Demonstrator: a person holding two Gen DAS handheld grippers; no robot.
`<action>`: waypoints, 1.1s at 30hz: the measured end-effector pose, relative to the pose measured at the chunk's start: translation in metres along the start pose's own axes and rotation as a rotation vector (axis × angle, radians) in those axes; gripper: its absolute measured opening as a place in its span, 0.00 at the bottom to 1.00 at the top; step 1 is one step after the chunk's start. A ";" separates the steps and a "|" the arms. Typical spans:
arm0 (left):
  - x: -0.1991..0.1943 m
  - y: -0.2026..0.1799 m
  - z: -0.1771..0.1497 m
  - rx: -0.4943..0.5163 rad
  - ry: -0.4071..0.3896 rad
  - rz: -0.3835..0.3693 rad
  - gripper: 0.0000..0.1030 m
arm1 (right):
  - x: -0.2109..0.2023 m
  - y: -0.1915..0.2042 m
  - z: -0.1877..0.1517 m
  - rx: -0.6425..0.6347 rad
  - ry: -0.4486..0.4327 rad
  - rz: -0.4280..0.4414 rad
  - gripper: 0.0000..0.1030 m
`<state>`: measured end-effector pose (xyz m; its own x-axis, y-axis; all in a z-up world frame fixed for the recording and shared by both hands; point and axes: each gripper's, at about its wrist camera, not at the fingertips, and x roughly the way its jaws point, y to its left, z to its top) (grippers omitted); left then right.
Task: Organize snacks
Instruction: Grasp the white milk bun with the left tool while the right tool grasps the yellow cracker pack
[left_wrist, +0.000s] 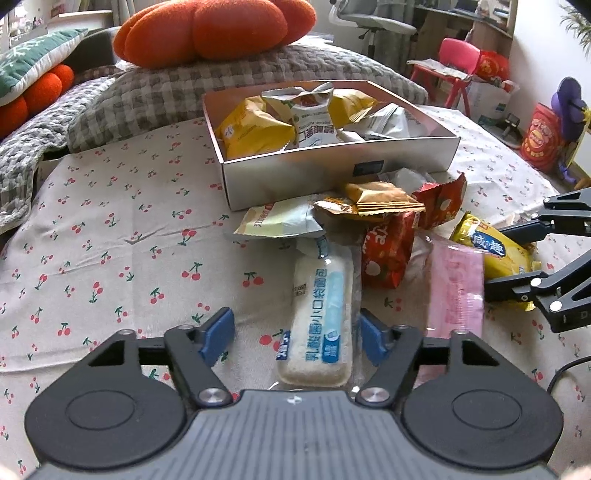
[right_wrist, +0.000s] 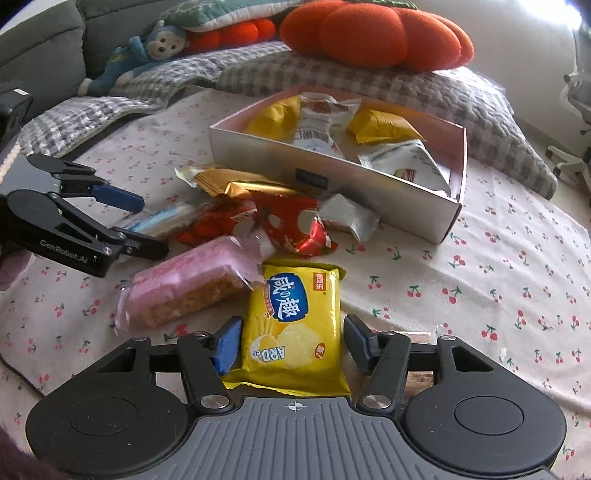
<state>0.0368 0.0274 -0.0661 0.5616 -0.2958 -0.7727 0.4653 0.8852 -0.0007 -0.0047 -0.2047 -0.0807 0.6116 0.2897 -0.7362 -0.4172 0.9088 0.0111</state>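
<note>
A silver box (left_wrist: 332, 171) (right_wrist: 362, 186) on the cherry-print cloth holds several snack packs. Loose snacks lie in front of it. My left gripper (left_wrist: 297, 334) is open around a white-and-blue bread pack (left_wrist: 320, 314), its blue pads either side, the right pad close to the wrapper. My right gripper (right_wrist: 291, 341) is open around a yellow cracker pack (right_wrist: 293, 321) (left_wrist: 495, 254). A pink wafer pack (right_wrist: 188, 288) (left_wrist: 456, 288), red packs (right_wrist: 288, 225) (left_wrist: 391, 251) and gold packs (right_wrist: 236, 184) (left_wrist: 380, 201) lie between. The left gripper also shows in the right wrist view (right_wrist: 140, 221), the right gripper in the left wrist view (left_wrist: 495, 256).
A grey checked quilt (left_wrist: 184, 92) and orange pumpkin cushions (left_wrist: 207, 33) (right_wrist: 373, 33) lie behind the box. A blue monkey toy (right_wrist: 140, 55) sits far left. A pale green packet (left_wrist: 280, 219) and a white packet (right_wrist: 351, 216) lie against the box front.
</note>
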 end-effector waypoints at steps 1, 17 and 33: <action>0.000 -0.001 0.001 0.003 0.000 -0.003 0.60 | 0.000 0.000 0.000 0.000 0.000 -0.002 0.56; -0.004 -0.009 0.007 0.032 0.038 -0.020 0.25 | -0.003 0.004 0.004 -0.021 0.008 -0.007 0.49; -0.028 -0.013 0.014 0.000 0.063 -0.043 0.16 | -0.024 -0.006 0.016 0.025 -0.050 -0.015 0.48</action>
<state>0.0254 0.0193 -0.0357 0.4974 -0.3102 -0.8102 0.4880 0.8722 -0.0343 -0.0056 -0.2121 -0.0522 0.6508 0.2902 -0.7015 -0.3911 0.9202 0.0178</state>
